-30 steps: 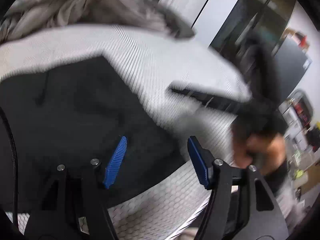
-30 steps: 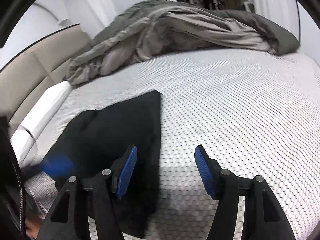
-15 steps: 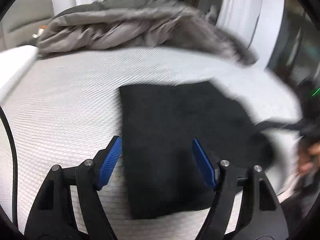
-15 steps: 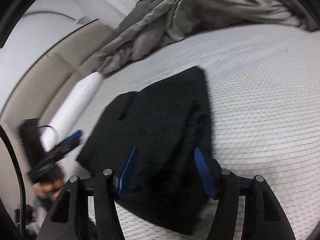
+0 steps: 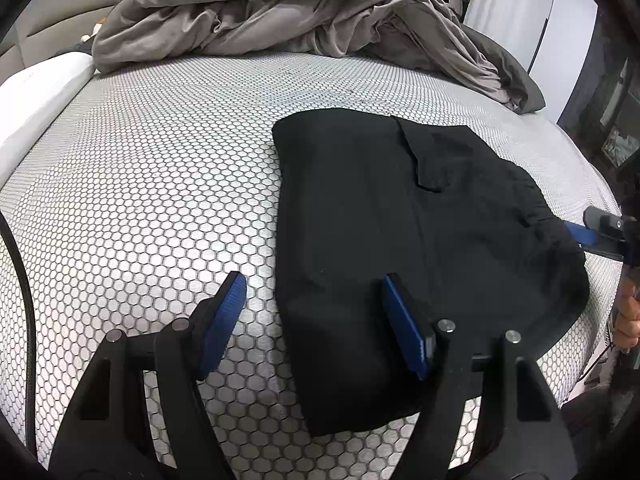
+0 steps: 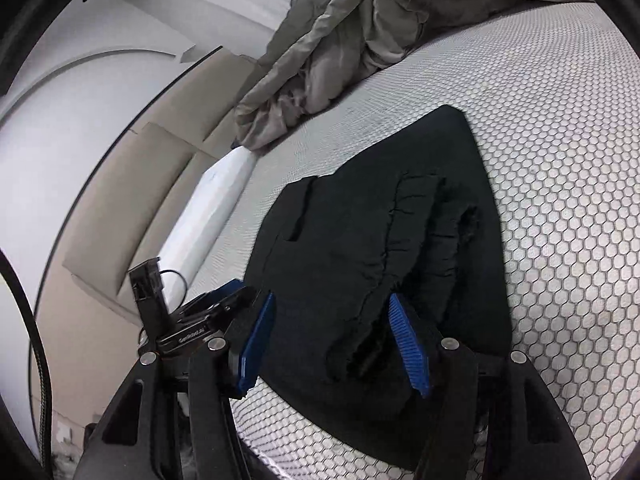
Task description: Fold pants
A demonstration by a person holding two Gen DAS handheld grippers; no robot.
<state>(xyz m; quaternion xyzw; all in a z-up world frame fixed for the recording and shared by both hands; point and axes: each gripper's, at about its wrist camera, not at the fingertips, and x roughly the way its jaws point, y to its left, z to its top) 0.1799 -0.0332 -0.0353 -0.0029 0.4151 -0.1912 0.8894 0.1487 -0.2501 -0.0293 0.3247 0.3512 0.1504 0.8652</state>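
Left gripper (image 5: pixel 314 322) spread wide, empty — straddles near edge of folded black pants (image 5: pixel 408 248) on honeycomb mattress (image 5: pixel 160 184). Right gripper (image 6: pixel 332 344) likewise agape, nothing pinched — hovers above waistband.

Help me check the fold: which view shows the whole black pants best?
The left wrist view: the black pants lie whole on the honeycomb mattress, every edge visible. The right wrist view shows the pants closer, with the gathered waistband, near edge partly hidden behind the fingers.

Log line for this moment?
pants: folded, flat on mattress | left gripper: open, empty | right gripper: open, empty
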